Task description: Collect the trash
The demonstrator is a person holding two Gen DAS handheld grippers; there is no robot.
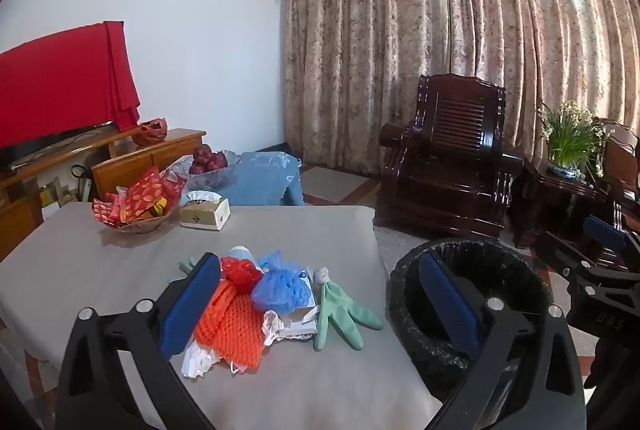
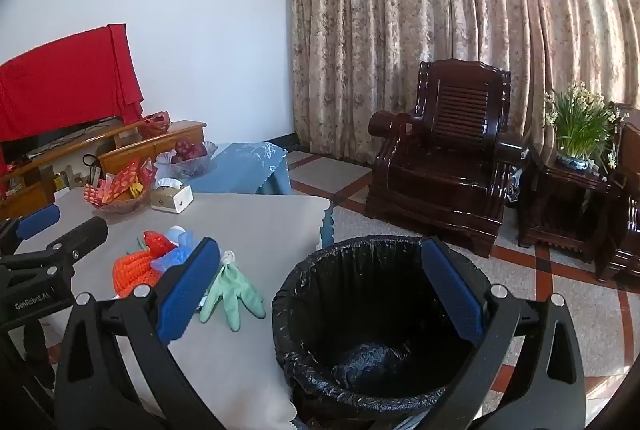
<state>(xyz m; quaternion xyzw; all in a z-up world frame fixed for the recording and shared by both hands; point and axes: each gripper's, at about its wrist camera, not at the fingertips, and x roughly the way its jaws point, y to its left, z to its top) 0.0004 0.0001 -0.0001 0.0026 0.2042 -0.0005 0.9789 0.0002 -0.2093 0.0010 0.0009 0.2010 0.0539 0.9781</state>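
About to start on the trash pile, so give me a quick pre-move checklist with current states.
1. Left hand-held gripper open, nothing held: ok.
2. Right hand-held gripper open, nothing held: ok.
3. Bin lined, mouth unobstructed: ok.
4. Trash grouped on the table: orange net, blue bag, green glove: ok.
5. Tissue box and snack bowl apart from the pile: ok.
6. What lies under the pile: cannot tell.
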